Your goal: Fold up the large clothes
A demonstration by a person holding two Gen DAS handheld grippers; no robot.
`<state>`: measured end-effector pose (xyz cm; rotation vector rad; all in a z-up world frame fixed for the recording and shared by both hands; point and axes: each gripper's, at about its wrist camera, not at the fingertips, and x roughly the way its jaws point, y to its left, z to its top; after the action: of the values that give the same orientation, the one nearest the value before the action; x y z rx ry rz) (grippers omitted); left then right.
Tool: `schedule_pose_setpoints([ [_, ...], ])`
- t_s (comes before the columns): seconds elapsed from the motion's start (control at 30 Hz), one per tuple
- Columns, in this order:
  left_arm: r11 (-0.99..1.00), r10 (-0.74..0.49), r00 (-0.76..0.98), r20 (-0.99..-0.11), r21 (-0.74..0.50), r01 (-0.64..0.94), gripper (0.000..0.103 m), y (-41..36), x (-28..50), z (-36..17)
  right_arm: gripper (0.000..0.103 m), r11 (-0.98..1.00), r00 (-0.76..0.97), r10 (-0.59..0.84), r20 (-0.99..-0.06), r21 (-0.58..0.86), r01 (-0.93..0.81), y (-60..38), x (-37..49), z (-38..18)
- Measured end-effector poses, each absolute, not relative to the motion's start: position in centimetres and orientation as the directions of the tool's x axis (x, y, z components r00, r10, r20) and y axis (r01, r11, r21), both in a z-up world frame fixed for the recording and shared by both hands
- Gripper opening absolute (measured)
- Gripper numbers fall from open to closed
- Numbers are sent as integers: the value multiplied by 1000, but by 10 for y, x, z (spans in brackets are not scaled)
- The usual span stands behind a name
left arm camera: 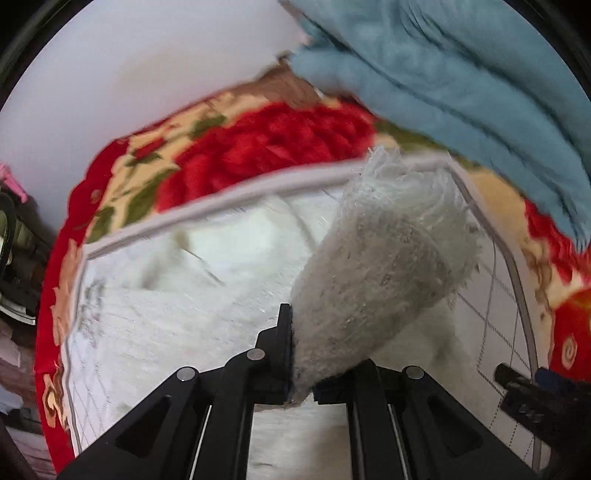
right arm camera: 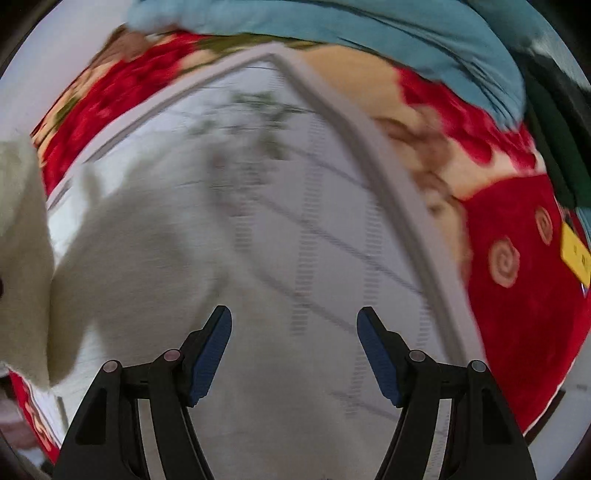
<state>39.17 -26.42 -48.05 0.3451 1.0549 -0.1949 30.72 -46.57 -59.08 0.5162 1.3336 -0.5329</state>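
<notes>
My left gripper is shut on a fluffy white garment, holding a bunched end lifted above a white quilted mat. More of the white garment lies on the mat below. In the right wrist view the same garment hangs and spreads at the left. My right gripper is open and empty over the mat, to the right of the garment. It also shows in the left wrist view at the lower right edge.
The mat lies on a red floral blanket that also shows in the right wrist view. A light blue blanket is piled at the back right; it also appears at the top of the right wrist view. A white wall stands behind.
</notes>
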Motion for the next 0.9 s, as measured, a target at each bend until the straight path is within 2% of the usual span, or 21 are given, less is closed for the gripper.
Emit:
schedule_pose_setpoints([
  [0.13,921,43,398,-916,191,340,13,-279,387,-510,72,742,152,-20,-988,87,664,-498,286,-600],
  [0.17,924,38,384,-923,178,338,17,-278,387,-514,72,733,161,1,-987,110,671,-503,280,-601],
  [0.2,928,26,369,-929,159,336,26,-277,388,-516,72,723,173,24,-985,137,677,-507,276,-601],
  [0.23,933,10,354,-935,137,334,36,-275,388,-517,72,712,186,59,-981,173,681,-513,273,-602],
  [0.27,935,-4,341,-940,118,334,69,-273,387,-518,72,704,195,89,-977,200,682,-518,271,-604],
  [0.3,938,-23,331,-943,94,333,96,-272,386,-517,72,696,208,113,-972,227,681,-518,269,-603],
  [0.53,958,-35,331,-943,62,280,98,-232,380,-494,72,672,300,234,-925,377,637,-508,283,-585],
  [0.77,976,185,375,-908,214,35,98,-132,400,-475,72,630,400,428,-810,585,511,-473,350,-578],
  [0.83,961,262,368,-892,276,-15,98,-107,413,-483,72,665,371,444,-815,578,473,-459,373,-585],
  [0.9,948,309,361,-880,316,-40,98,-89,424,-493,70,744,276,425,-862,506,437,-439,400,-601],
])
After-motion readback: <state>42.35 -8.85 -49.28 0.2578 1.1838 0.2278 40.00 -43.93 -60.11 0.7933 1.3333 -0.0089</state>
